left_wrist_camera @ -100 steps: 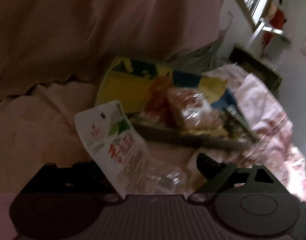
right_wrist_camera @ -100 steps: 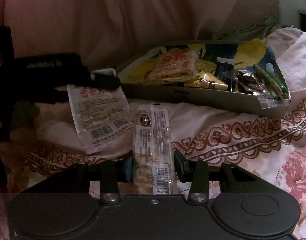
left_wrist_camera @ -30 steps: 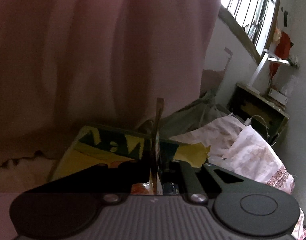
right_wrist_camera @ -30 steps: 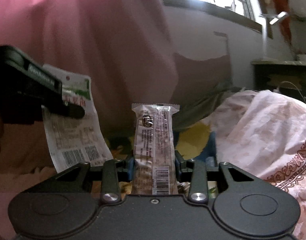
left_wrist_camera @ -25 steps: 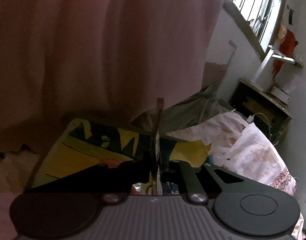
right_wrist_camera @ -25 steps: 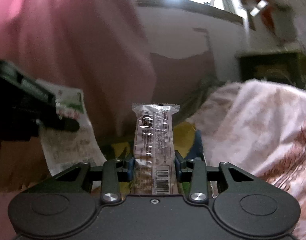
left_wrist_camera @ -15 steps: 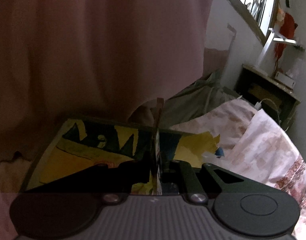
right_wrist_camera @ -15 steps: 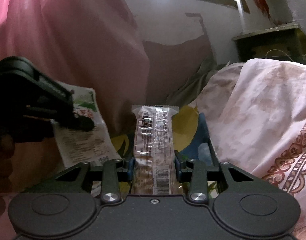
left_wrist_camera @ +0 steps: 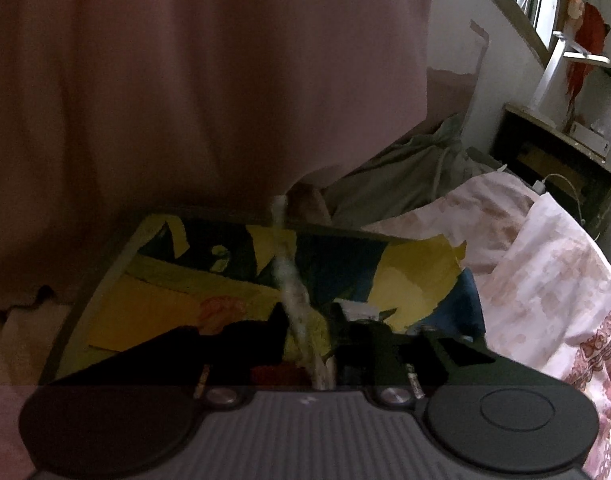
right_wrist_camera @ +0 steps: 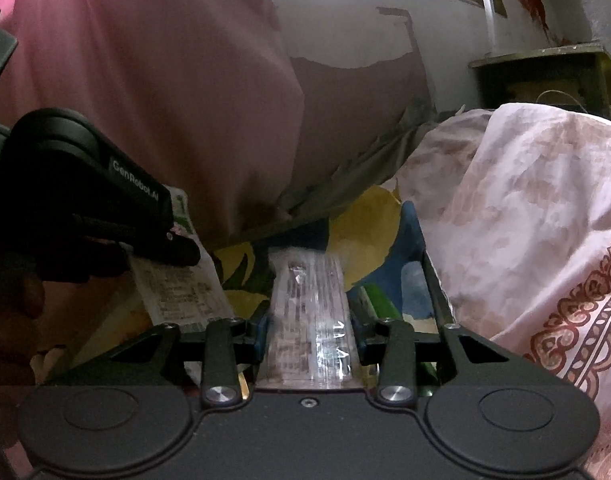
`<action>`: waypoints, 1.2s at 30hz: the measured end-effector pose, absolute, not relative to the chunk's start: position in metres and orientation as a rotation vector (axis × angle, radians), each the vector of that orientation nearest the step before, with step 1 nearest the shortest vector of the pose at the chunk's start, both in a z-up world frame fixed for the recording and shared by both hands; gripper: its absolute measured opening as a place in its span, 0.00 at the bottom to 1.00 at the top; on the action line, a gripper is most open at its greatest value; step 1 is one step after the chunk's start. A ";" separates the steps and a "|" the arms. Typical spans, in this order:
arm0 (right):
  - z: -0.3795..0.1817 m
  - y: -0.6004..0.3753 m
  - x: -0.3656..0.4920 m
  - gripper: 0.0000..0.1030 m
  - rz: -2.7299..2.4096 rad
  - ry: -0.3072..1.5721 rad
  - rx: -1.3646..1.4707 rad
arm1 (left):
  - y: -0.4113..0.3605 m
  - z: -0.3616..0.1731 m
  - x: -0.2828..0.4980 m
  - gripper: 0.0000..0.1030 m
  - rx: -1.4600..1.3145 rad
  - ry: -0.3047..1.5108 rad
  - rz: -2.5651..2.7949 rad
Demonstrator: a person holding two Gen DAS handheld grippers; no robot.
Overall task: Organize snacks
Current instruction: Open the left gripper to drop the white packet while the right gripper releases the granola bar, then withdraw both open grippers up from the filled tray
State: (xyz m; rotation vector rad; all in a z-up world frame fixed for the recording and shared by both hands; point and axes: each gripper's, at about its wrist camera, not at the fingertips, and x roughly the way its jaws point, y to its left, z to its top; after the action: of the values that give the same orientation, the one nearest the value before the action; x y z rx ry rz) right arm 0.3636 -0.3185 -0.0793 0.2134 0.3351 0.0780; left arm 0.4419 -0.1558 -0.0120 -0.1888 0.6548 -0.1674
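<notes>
My left gripper (left_wrist_camera: 309, 312) hangs over the tray (left_wrist_camera: 97, 292), which has a yellow and blue lining. Its jaws are opening, and the white snack packet (left_wrist_camera: 291, 280) stands edge-on and blurred between them, leaning left with a gap to the right finger. In the right wrist view that packet (right_wrist_camera: 177, 292) hangs under the left gripper's black finger (right_wrist_camera: 177, 250). My right gripper (right_wrist_camera: 309, 324) is over the tray's right end (right_wrist_camera: 433, 280), jaws opening. The clear-wrapped snack bar (right_wrist_camera: 305, 280) lies blurred between the blue pads, tipped forward toward the tray.
A pink curtain (left_wrist_camera: 205, 80) hangs just behind the tray. A floral bedsheet (right_wrist_camera: 525, 220) rises at the right, with olive cloth (left_wrist_camera: 405, 172) behind. A green-wrapped snack (right_wrist_camera: 375, 300) lies in the tray. A dark cabinet (left_wrist_camera: 553, 164) stands under the window.
Both grippers sank toward the tray. Both pairs of jaws widened. The packet, held upright before, now leans and blurs; the bar's top has dropped forward.
</notes>
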 end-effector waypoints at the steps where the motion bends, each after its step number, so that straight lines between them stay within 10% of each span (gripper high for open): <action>1: -0.079 -0.318 0.363 0.48 0.082 0.338 0.211 | -0.154 -0.012 0.440 0.49 -0.189 0.656 -0.158; 11: -0.047 -0.316 0.330 0.84 0.075 0.351 0.167 | -0.106 0.004 0.402 0.92 -0.298 0.602 -0.092; 36: -0.031 -0.281 0.162 0.99 -0.004 0.452 0.092 | -0.039 -0.011 0.220 1.00 -0.033 0.568 -0.057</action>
State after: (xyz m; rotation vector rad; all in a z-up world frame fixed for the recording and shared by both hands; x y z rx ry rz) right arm 0.1625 -0.2810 -0.0307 0.0923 0.4518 -0.0041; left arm 0.2195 -0.0392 -0.0111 -0.0330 0.5680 -0.0570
